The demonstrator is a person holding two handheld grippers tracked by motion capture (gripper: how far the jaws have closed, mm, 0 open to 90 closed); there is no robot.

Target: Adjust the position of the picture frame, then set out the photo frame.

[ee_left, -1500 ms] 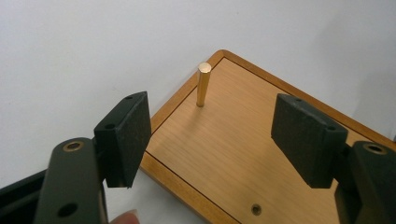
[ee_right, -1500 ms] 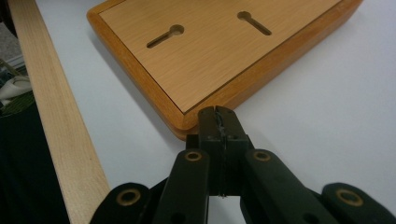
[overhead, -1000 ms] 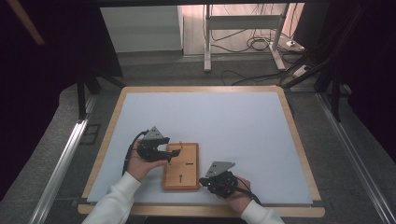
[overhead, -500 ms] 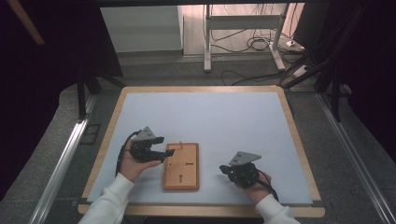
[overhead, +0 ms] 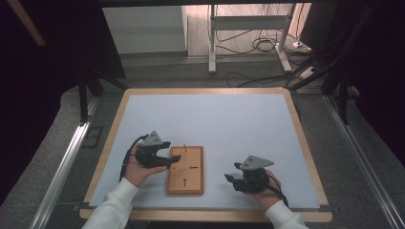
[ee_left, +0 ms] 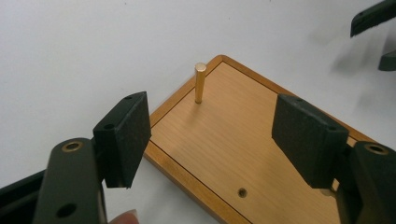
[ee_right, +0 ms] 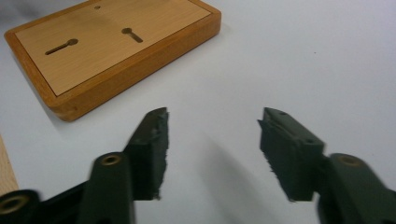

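A wooden board (overhead: 185, 170) lies flat near the table's front edge, with keyhole slots (ee_right: 60, 46) and a small hole (ee_left: 242, 192) in its face. A thin brass peg (ee_left: 200, 83) stands upright by one corner of the board (ee_left: 243, 149). My left gripper (overhead: 173, 161) sits at the board's left edge, jaws open wide over its corner, nothing between them (ee_left: 210, 140). My right gripper (overhead: 230, 178) rests on the white surface to the right of the board (ee_right: 112, 42), open and empty (ee_right: 212, 149).
The white mat (overhead: 215, 129) covers the table inside a wooden rim (overhead: 305, 143). Beyond the table's far edge stand a metal frame (overhead: 248, 28) and cables on the floor. A rail (overhead: 62, 167) runs along the left side.
My right gripper has moved to the right, away from the board, and now rests on the mat. My left gripper shifted slightly left and back toward the board's left edge.
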